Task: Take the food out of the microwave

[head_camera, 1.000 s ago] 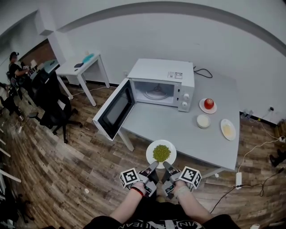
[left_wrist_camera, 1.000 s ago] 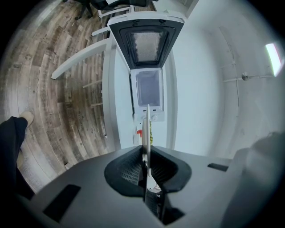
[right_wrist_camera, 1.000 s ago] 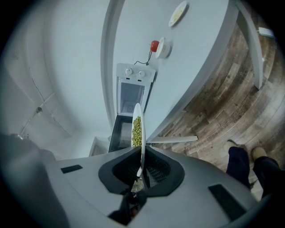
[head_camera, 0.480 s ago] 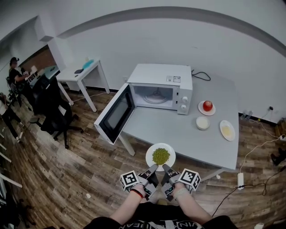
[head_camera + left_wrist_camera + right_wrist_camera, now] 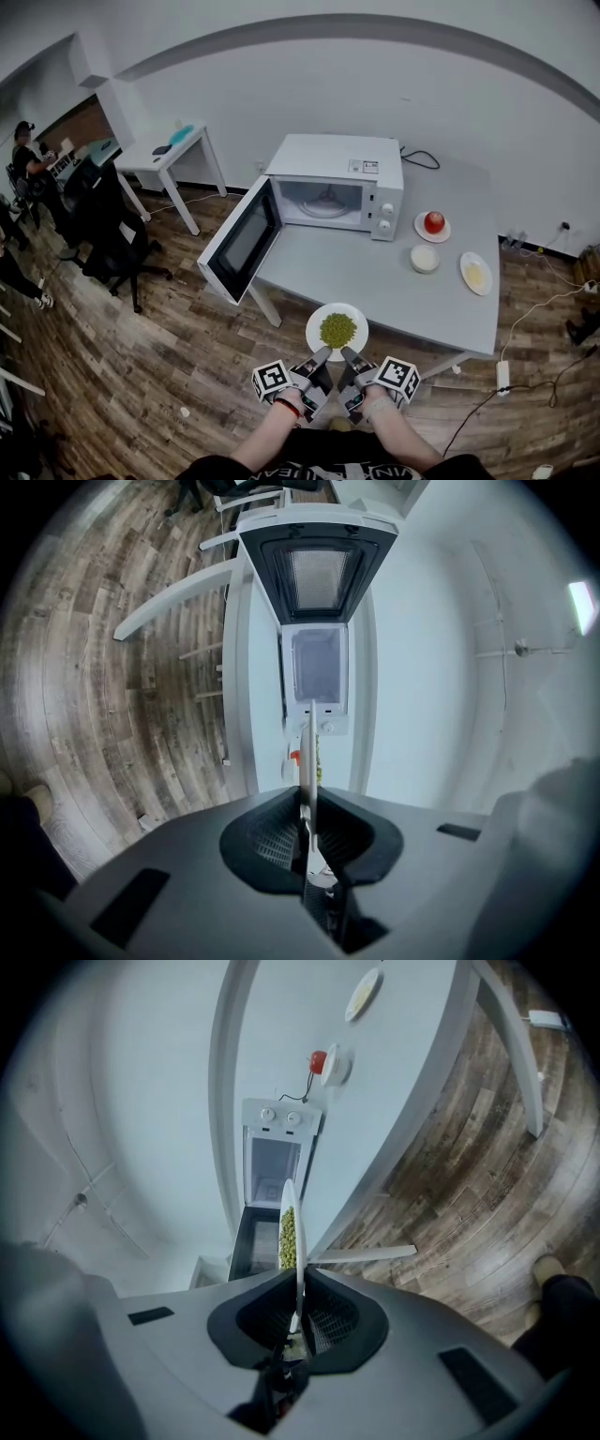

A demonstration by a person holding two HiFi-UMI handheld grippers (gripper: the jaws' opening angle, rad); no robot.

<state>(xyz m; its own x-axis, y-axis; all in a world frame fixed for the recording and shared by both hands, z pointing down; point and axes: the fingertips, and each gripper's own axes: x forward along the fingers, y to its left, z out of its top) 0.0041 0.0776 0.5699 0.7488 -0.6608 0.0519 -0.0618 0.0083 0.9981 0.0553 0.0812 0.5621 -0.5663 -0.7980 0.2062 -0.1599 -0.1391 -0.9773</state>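
Note:
A white plate [image 5: 319,345] heaped with green peas [image 5: 337,329] hangs level just in front of the grey table's near edge. My left gripper [image 5: 323,352] is shut on the plate's near rim from the left, and my right gripper [image 5: 345,352] is shut on that rim from the right. In the left gripper view the plate [image 5: 307,761] shows edge-on between the jaws; in the right gripper view the plate [image 5: 299,1252] shows edge-on with the peas [image 5: 288,1237] on its left face. The white microwave [image 5: 342,183] stands at the table's back with its door [image 5: 242,240] swung wide open and its cavity showing only the glass turntable.
On the grey table [image 5: 375,277] to the right stand a small plate with a red fruit [image 5: 433,223], a small white bowl [image 5: 424,258] and a plate of pale food [image 5: 476,274]. Black office chairs [image 5: 112,239] and a white desk [image 5: 173,150] stand at the left on the wooden floor; a person [image 5: 26,155] is there too.
The plate and both grippers keep the same place in front of the table. The view has drifted slightly, and the people at the far left have shifted.

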